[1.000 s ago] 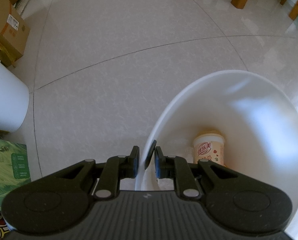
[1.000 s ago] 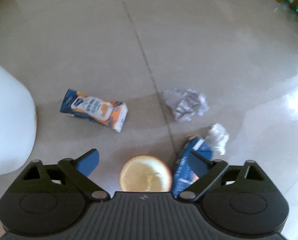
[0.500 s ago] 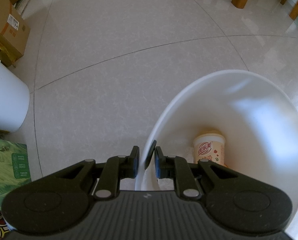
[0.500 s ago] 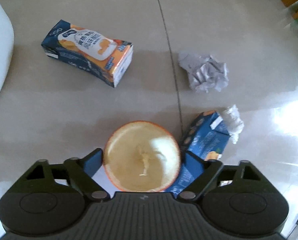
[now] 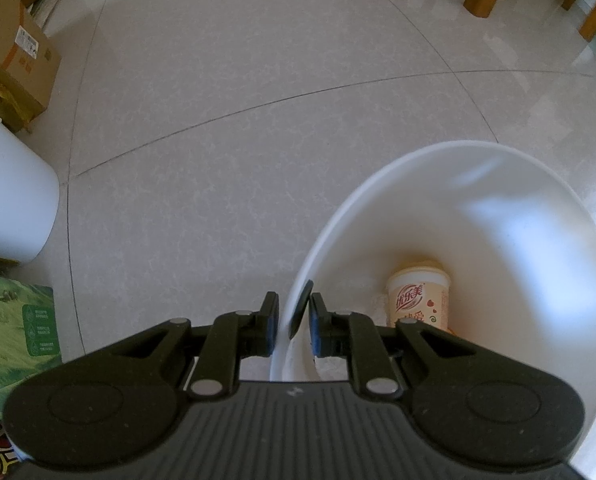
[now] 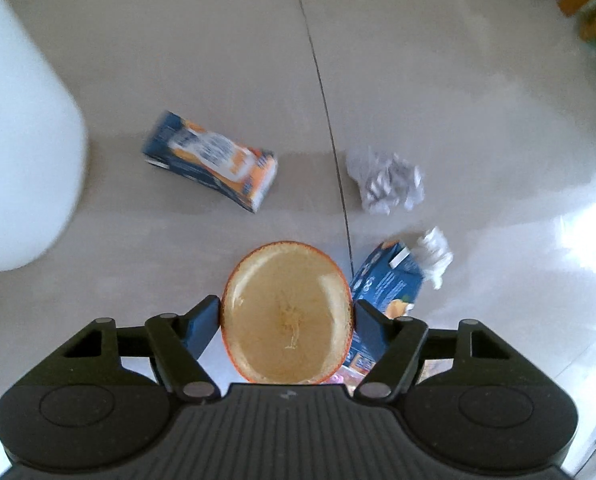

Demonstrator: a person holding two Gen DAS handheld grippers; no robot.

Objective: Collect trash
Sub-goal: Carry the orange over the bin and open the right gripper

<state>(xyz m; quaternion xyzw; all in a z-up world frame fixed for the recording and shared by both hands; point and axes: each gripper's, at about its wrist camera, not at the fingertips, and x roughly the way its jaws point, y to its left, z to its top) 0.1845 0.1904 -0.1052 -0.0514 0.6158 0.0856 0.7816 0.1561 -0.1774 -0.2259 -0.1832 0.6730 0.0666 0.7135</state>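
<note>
Clamped between the nearly closed left gripper, the white bin's rim; a milk-tea cup lies inside. Right gripper is closing on an orange-rimmed cup; beyond lie two cartons and crumpled paper.

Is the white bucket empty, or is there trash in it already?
Not empty. The white bucket, clamped at its rim by the left gripper, already has a paper cup lying at its bottom, with something white beside it.
</note>
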